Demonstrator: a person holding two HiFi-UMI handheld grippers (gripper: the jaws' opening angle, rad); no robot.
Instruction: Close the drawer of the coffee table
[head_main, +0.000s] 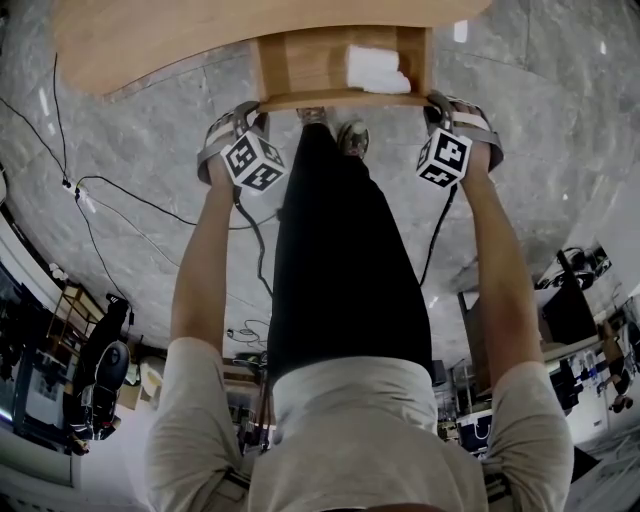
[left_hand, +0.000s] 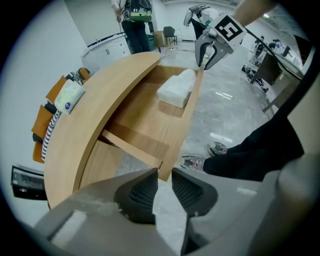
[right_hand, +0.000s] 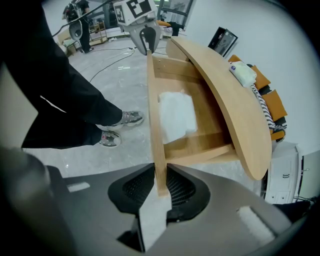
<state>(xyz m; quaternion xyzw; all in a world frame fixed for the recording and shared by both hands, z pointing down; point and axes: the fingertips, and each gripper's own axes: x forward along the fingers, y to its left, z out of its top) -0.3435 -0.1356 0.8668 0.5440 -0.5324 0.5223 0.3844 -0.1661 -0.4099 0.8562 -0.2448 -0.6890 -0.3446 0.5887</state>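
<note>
I am clamping my right gripper (right_hand: 160, 176) on one end of the open drawer front (right_hand: 155, 110) and holding my left gripper (left_hand: 164, 176) unclosed, empty, at its other corner.

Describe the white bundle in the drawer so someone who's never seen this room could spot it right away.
Find the light wooden coffee table with the curved top; its open drawer sticks out below. The soft white folded bundle lies alone on the drawer floor, unlike the smaller white packet up on the tabletop.

Grey glossy marble floor (head_main: 560, 140); black cables (head_main: 120, 195) trailing across; white wall (left_hand: 35, 50) behind
</note>
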